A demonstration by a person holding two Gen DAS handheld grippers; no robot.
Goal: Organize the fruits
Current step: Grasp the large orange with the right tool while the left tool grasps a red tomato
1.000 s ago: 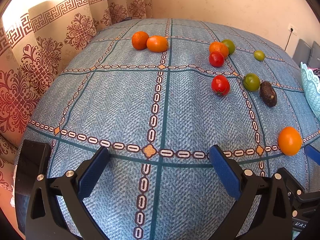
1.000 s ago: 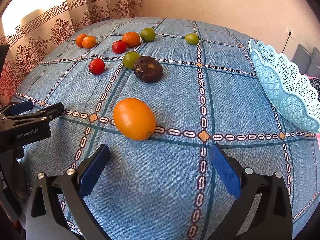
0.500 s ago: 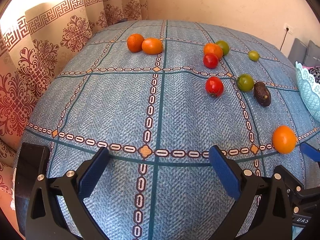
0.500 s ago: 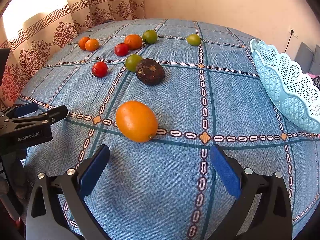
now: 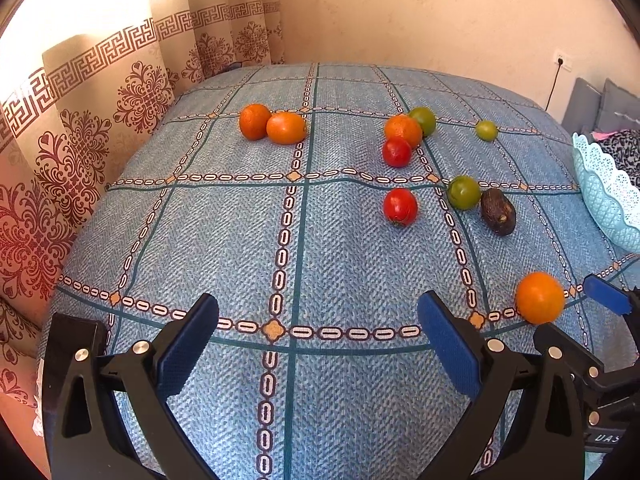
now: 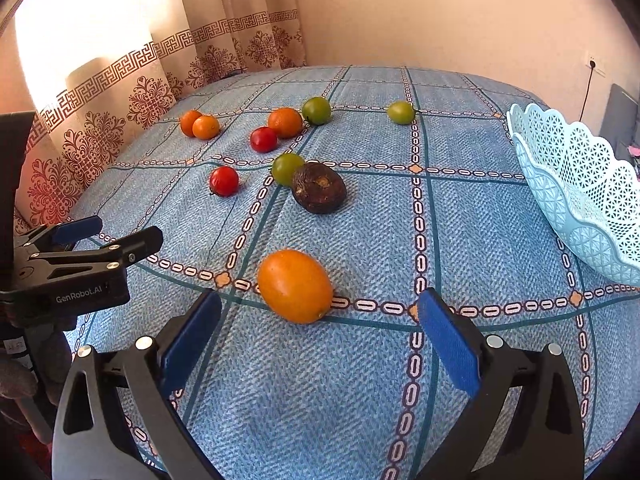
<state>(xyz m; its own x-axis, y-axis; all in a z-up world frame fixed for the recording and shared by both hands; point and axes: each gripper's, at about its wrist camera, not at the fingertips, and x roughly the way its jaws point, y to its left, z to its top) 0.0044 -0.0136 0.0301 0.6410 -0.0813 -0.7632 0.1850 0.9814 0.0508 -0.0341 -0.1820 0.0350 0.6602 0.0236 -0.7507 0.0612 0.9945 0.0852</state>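
Bare cloth (image 6: 500, 220) btwn avocado (image 6: 319, 188) & basket (image 6: 580, 184); orange fruit (image 6: 295, 286) blocks front.

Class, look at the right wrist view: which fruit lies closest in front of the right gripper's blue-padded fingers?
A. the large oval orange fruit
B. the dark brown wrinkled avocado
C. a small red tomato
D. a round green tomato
A: the large oval orange fruit lies on the blue patterned cloth just ahead of the closing right gripper, nothing between its jaws yet; the other fruits sit farther back.

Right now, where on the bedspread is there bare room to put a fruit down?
Free: the wide stretch between the near orange and the basket, and the near-left area by the curtain, under the left tongs. Crowded: the far middle, around the avocado and tomatoes.
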